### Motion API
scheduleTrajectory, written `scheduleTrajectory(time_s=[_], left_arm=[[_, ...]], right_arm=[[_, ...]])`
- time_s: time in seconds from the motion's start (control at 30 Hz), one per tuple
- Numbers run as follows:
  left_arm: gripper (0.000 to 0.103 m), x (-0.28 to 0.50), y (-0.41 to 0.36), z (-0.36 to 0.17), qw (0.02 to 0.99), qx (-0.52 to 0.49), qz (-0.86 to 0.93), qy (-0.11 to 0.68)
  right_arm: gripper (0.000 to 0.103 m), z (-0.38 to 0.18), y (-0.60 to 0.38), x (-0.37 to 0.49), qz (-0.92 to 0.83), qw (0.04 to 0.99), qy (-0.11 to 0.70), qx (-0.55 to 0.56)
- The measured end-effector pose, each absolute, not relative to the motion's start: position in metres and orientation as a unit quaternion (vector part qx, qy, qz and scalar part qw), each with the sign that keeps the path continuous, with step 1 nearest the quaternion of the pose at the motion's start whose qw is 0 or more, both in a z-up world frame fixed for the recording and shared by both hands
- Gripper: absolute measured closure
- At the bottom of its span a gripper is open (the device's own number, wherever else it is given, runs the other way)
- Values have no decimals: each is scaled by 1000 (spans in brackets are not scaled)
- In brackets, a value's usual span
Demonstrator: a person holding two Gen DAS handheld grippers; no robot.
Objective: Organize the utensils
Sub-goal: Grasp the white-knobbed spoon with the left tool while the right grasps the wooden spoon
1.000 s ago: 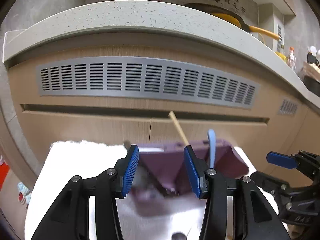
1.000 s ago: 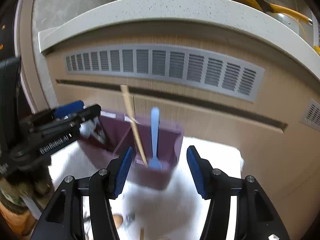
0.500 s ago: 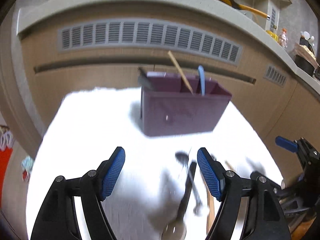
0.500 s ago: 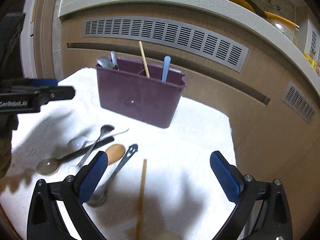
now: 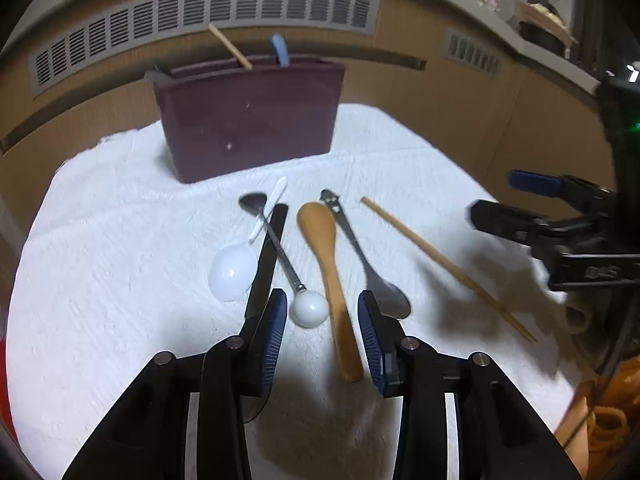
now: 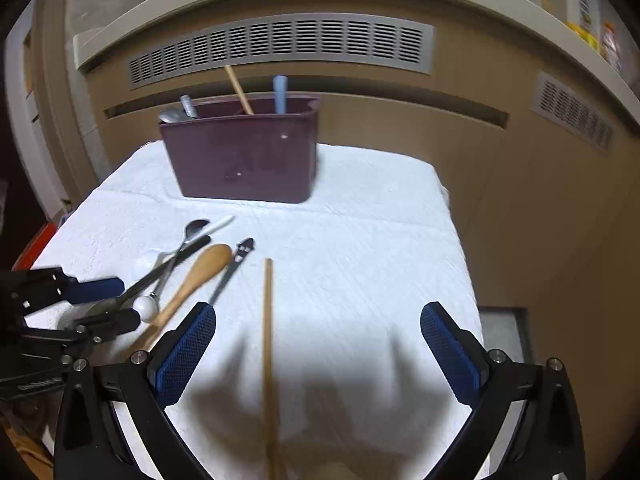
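Lying loose on the white towel (image 5: 120, 240) before the maroon caddy (image 5: 248, 120): wooden spoon (image 5: 328, 264) bracketed by the left gripper (image 5: 322, 312), jaws parted and empty, apparently lined up to grasp; chopstick (image 6: 267, 340) beneath the wide-open right gripper (image 6: 318, 332).

Left wrist view: low over the white cloth (image 5: 100, 280), looking forward between its own fingers (image 5: 276, 320) toward the purple caddy (image 5: 248, 120) and the vented cabinet (image 5: 208, 12) behind; loose utensils close underneath. Right wrist view: further to the right, a little higher and further back, facing the same caddy (image 6: 244, 160) and cabinet (image 6: 280, 44) between wide-set fingers (image 6: 184, 352). Shared by both: caddy, cloth (image 6: 360, 240), wooden spoon (image 5: 328, 264) (image 6: 200, 272), lone chopstick (image 5: 444, 260) (image 6: 267, 340). Each gripper seen at the edge of the other's view: right gripper (image 5: 516, 200), left gripper (image 6: 114, 302).
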State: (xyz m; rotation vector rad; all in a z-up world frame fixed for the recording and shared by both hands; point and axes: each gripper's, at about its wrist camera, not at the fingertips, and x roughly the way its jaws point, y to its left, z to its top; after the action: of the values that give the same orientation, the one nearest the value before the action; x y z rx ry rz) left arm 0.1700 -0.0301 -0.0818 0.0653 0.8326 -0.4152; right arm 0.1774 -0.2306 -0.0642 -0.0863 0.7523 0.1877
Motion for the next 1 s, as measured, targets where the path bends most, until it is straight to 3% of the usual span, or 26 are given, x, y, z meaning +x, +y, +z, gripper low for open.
scheduleTrajectory(time_s=[0.47, 0.83, 1.0], left_arm=[[69, 183, -51, -98, 887, 63, -167, 426], [69, 195, -10, -98, 863, -100, -195, 455], [70, 192, -10, -96, 875, -80, -160, 449]], right_arm=[[2, -75, -235, 170, 99, 922, 374, -21], [2, -68, -236, 155, 102, 924, 368, -17], [2, -70, -237, 152, 102, 923, 371, -15]])
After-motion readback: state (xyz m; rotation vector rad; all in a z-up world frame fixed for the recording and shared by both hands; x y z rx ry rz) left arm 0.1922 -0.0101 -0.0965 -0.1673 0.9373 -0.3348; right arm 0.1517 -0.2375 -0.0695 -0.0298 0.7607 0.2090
